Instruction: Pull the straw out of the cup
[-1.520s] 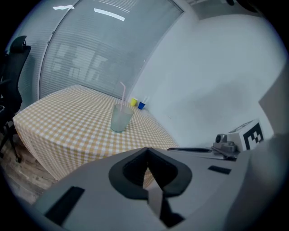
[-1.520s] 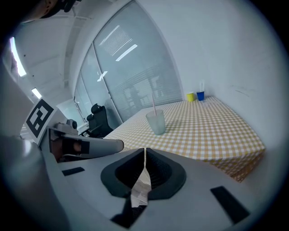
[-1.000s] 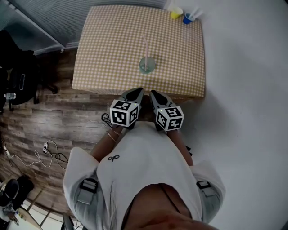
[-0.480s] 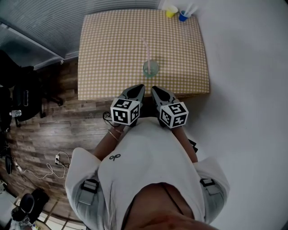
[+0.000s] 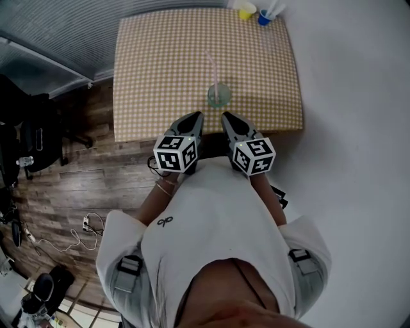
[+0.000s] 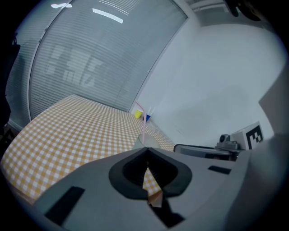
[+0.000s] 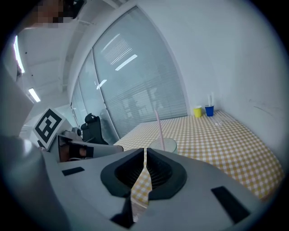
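Note:
A clear cup [image 5: 218, 95] stands near the front edge of the checked table [image 5: 160, 57], with a pale pink straw [image 5: 212, 66] leaning out of it toward the back left. The same cup [image 7: 163, 145] and straw [image 7: 159, 123] show just past my right jaws. My left gripper [image 5: 195, 116] and right gripper [image 5: 226, 116] hover side by side at the table's front edge, just short of the cup. Both are shut with nothing between the jaws. From the left gripper [image 6: 147, 159], the straw [image 6: 143, 125] rises right above its tips.
A yellow cup [image 5: 246, 11] and a blue cup [image 5: 264, 17] holding white straws stand at the table's far right corner. Wooden floor [image 5: 77, 186] with cables and a dark chair [image 5: 29, 131] lies left; a pale wall runs along the right.
Both grippers have moved forward toward the cup, from in front of the table to its front edge. Their jaws have stayed shut.

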The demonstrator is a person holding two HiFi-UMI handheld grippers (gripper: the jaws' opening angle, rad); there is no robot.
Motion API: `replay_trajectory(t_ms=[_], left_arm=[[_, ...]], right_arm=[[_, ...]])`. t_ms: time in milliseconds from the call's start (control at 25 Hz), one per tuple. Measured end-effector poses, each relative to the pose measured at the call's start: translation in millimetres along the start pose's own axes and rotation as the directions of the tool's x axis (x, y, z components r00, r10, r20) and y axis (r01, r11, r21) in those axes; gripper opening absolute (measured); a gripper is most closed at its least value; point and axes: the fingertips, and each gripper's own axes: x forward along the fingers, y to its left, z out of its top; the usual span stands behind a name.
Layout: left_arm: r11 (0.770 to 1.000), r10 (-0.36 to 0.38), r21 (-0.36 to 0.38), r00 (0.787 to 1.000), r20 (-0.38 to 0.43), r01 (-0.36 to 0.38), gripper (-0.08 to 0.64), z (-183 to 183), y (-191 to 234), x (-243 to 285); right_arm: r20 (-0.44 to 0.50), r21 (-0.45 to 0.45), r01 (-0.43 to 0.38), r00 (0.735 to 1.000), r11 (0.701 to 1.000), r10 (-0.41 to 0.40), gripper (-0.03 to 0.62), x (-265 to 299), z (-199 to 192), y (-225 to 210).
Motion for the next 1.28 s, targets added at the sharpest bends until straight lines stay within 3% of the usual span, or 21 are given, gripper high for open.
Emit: replay_trajectory(t_ms=[120, 240, 480, 520, 600, 880, 1280], left_arm=[[0.999, 0.037, -0.004, 0.999, 0.026, -0.037, 0.008, 10, 9, 3], [0.998, 0.065, -0.011, 0.997, 0.047, -0.064, 0.008, 21, 16, 9], [0.993, 0.106, -0.058, 0.992, 0.064, -0.103, 0.008, 31, 27, 24], [0.99, 0.121, -0.077, 0.991, 0.065, -0.116, 0.008, 32, 31, 25], [0.983, 0.157, -0.111, 0.985, 0.069, -0.148, 0.008, 33, 39, 24], [0.951, 0.269, -0.181, 0.959, 0.093, -0.25, 0.008, 36, 61, 10], [0.934, 0.324, -0.194, 0.941, 0.097, -0.301, 0.008, 38, 66, 1]], right_arm=[[-0.021, -0.052, 0.002, 1.0, 0.999, -0.003, 0.035, 9, 9, -7], [0.019, -0.007, -0.016, 1.0, 1.0, 0.016, 0.035, 17, 29, -15], [0.018, -0.033, -0.042, 0.999, 0.999, 0.043, 0.04, 31, 52, -36], [0.013, -0.036, -0.053, 0.998, 0.998, 0.054, 0.055, 34, 55, -37], [-0.006, -0.046, -0.083, 0.997, 0.996, 0.082, 0.153, 40, 59, -38], [-0.034, -0.09, -0.156, 0.987, 0.984, 0.154, 0.164, 64, 69, -41], [-0.114, -0.126, -0.197, 0.976, 0.972, 0.183, 0.164, 94, 65, -41]])
